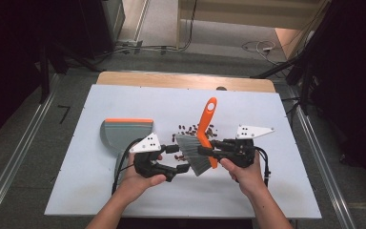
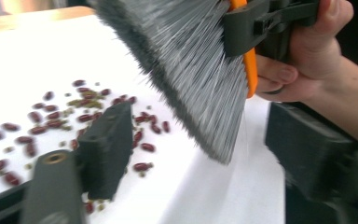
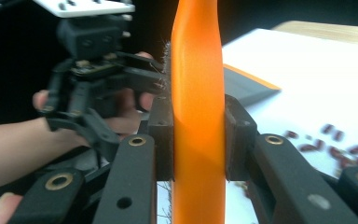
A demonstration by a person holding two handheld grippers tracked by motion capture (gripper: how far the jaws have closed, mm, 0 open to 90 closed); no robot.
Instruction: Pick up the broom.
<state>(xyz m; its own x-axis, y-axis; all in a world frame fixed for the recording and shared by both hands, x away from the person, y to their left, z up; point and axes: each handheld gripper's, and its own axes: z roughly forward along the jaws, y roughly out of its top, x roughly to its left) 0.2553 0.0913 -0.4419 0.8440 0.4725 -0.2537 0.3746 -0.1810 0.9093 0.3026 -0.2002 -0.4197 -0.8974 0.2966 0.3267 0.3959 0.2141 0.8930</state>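
Brush handover above spilled beans.
At frame centre, the right gripper [image 1: 205, 150] is clamping the brush [image 1: 201, 143] by its orange handle; the left gripper [image 1: 183, 160] is standing open, empty, beside the beans [image 1: 190, 130].

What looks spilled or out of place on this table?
Red beans with small greenish bits lie scattered loose on the white table, beside the dustpan rather than in it. The brush, clamped by its orange handle in the right claw, hangs tilted above the table. The left claw stands open under the bristles.
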